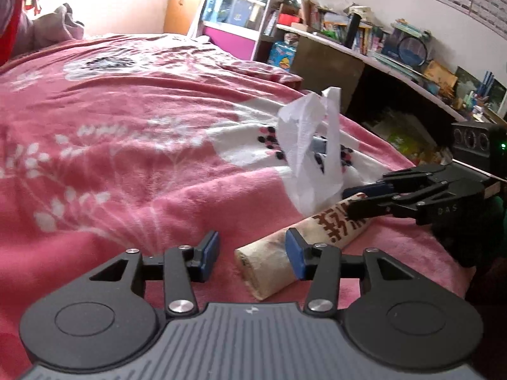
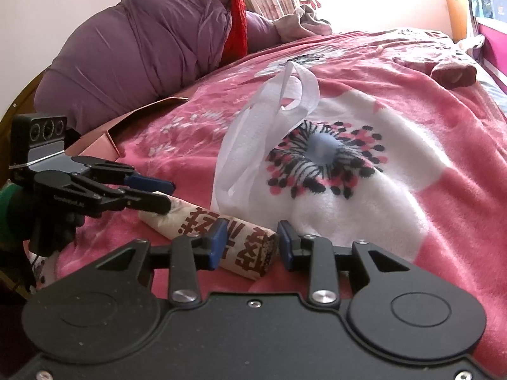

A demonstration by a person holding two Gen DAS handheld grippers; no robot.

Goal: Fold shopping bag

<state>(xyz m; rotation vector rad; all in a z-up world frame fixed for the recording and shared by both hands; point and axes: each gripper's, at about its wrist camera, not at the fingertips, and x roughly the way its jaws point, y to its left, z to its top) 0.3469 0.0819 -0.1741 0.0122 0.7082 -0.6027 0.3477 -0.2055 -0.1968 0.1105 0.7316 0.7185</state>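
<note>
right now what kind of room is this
Most likely a bedroom in a home. The shopping bag lies partly rolled on a bed with a pink flowered blanket, bundled purple bedding sits at one end, and a cluttered shelf of books runs alongside.

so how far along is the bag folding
Mostly done: the bag's printed body is already rolled into a tight tube on the pink blanket. In hand: both open grippers, left and right, sit at either end of the roll. Left: the white handles are loose and need tucking in.
</note>
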